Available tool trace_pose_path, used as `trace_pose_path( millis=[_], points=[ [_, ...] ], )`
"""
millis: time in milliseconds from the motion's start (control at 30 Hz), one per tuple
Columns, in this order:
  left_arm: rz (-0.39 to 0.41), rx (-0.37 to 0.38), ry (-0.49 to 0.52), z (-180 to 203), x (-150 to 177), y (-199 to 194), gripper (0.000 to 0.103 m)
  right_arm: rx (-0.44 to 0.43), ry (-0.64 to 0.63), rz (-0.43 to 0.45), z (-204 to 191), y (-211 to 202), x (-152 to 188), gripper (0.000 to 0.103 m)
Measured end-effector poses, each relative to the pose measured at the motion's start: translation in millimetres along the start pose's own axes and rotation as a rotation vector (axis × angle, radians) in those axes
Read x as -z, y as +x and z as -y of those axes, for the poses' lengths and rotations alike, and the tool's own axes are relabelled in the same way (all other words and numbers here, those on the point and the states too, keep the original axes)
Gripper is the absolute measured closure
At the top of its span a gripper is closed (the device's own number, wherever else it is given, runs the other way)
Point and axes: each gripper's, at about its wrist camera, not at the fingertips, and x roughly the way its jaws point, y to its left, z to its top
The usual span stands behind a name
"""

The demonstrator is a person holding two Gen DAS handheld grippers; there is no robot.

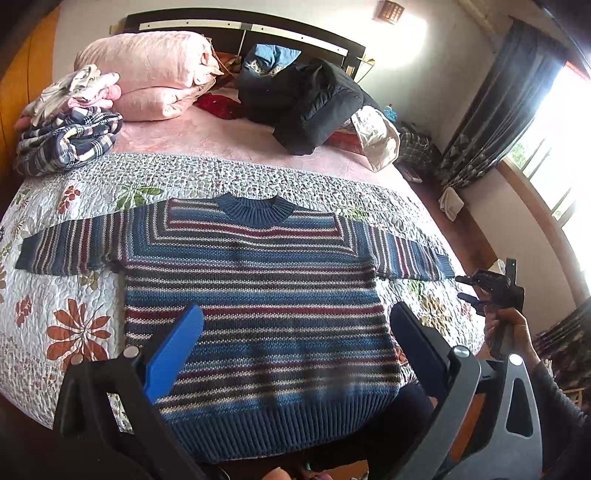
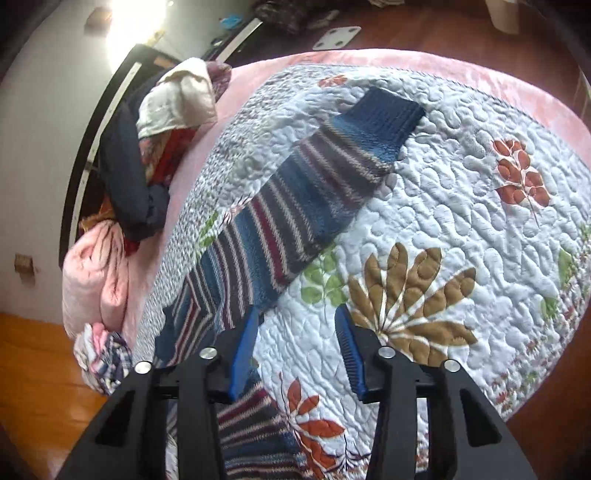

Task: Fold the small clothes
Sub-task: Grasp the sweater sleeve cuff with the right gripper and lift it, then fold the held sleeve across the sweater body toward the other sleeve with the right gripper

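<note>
Left wrist view: one striped knit sweater (image 1: pixel 255 295) lies flat on the floral quilt (image 1: pixel 55 295), both sleeves spread. Both grippers, left (image 1: pixel 295 332) and right (image 2: pixel 295 350), hover spread apart, grasping nothing.

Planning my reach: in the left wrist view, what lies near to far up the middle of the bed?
Sweater hem → sweater collar → patterned quilt edge → pink blanket → black jacket → dark headboard.

No readable text or labels anywhere in view
</note>
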Motion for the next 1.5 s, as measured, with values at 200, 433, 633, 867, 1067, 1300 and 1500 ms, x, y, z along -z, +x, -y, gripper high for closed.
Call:
trace_pose_path(
  millis=[200, 433, 633, 867, 1067, 1300, 1500],
  points=[
    [-0.071, 0.032, -0.083, -11.6, -6.2, 60.6, 0.003, -0.114, 0.242, 0.059, 70.9, 35.7, -78.8, 0.071],
    [-0.119, 0.058, -0.171, -21.4, -8.7, 115.3, 0.003, -0.086, 0.324, 0.095, 106.8, 70.1, -134.5, 0.071],
    [-0.146, 0.076, -0.204, -28.9, -14.4, 145.4, 0.003, -0.079, 0.305, 0.097, 110.4, 89.9, -152.5, 0.071],
    [-0.174, 0.082, -0.268, -53.2, -19.2, 163.8, 0.003, -0.093, 0.179, 0.153, 69.9, 70.6, -155.7, 0.091],
    [-0.146, 0.058, -0.292, -80.7, -32.9, 158.9, 0.003, -0.088, -0.181, 0.226, -70.9, 31.6, -124.7, 0.092],
    [-0.116, 0.097, -0.285, -93.7, -51.0, 145.8, 0.003, -0.070, -0.481, 0.227, -198.3, 43.3, -52.4, 0.092],
    [-0.102, 0.145, -0.269, -99.9, -64.0, 147.6, 0.003, -0.031, -0.706, 0.193, -263.6, 79.3, 23.7, 0.092]
  ],
)
